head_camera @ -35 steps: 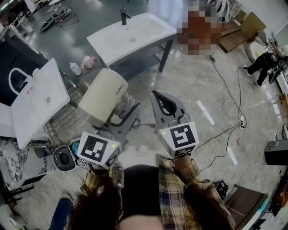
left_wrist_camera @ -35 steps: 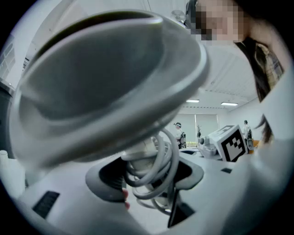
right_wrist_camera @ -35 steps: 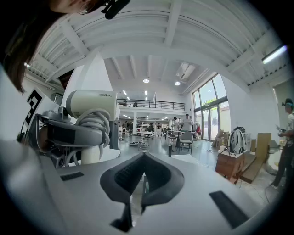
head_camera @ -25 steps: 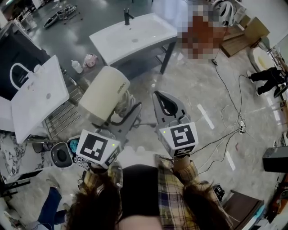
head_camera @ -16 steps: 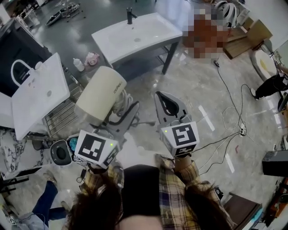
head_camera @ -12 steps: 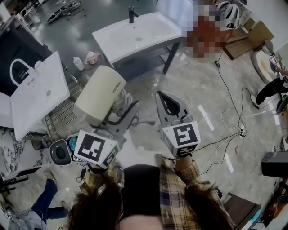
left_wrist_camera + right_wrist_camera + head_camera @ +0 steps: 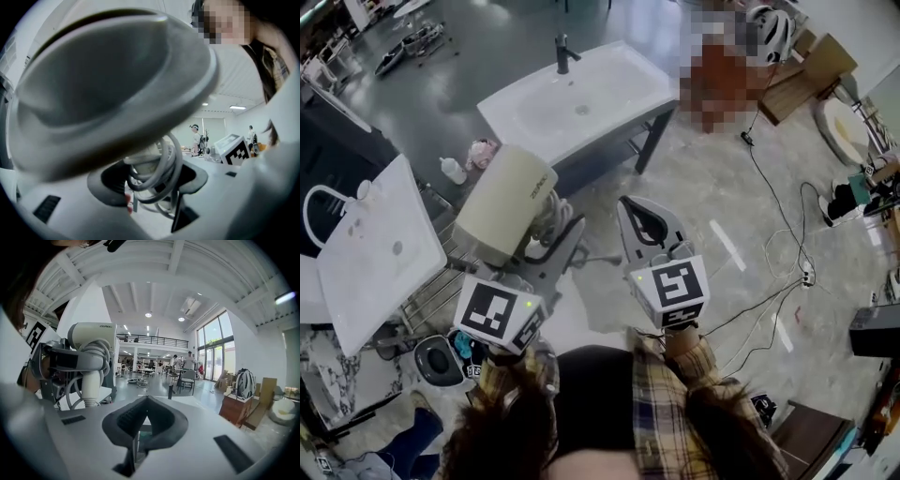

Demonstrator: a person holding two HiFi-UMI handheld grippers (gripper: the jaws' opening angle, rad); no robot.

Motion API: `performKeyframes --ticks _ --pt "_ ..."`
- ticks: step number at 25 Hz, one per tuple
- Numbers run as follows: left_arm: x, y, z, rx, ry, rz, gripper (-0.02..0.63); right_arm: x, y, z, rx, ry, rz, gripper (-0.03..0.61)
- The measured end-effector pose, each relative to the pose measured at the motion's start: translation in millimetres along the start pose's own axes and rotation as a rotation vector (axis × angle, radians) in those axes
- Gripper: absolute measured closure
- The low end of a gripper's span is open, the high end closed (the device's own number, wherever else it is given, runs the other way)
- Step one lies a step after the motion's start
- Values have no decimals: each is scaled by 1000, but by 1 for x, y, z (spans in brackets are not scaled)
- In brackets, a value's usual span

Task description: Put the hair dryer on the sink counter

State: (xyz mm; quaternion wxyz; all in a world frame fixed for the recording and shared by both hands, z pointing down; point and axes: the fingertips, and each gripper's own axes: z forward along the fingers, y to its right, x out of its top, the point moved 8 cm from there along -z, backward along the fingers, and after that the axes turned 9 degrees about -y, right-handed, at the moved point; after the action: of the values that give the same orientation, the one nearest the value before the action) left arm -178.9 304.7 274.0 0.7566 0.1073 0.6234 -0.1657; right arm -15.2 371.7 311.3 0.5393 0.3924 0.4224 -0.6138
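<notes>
While still in transit: left claw (image 7: 546,246) clamped on cord-wrapped handle of hair dryer (image 7: 502,199), held aloft over floor; right claw (image 7: 634,212) closed, empty. Farther ahead, well apart: sink desk (image 7: 628,80). Next: carry forward, lower beside basin. Grip unchanged since earlier; desk slightly nearer.

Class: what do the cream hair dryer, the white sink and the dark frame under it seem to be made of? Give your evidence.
Cream hair dryer: likely moulded plastic, satin; smooth seamless barrel, printed lettering. White rectangular sink: probably glazed ceramic, possibly resin; glossy, with soft highlights. Dark frame under it: looks like painted metal; thin straight legs.
</notes>
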Motion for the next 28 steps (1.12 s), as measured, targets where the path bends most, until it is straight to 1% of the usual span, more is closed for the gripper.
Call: performKeyframes --ticks 7,12,16,19,24,28 --pt "15 -84 42 -31 -16 9 342 28 13 79 -42 -21 15 563" --pt "23 -129 59 -42 -15 16 342 43 16 122 -59 -24 20 563" --pt "25 -154 67 -43 -16 15 342 50 19 144 -73 -28 28 563" --pt "21 -168 68 -36 -26 -10 342 48 17 155 -73 -56 37 563" --pt "10 -185 76 -10 -62 -37 342 37 16 173 -47 -121 38 563" --pt "7 -197 85 15 -77 -58 342 34 23 194 -11 -146 40 563"
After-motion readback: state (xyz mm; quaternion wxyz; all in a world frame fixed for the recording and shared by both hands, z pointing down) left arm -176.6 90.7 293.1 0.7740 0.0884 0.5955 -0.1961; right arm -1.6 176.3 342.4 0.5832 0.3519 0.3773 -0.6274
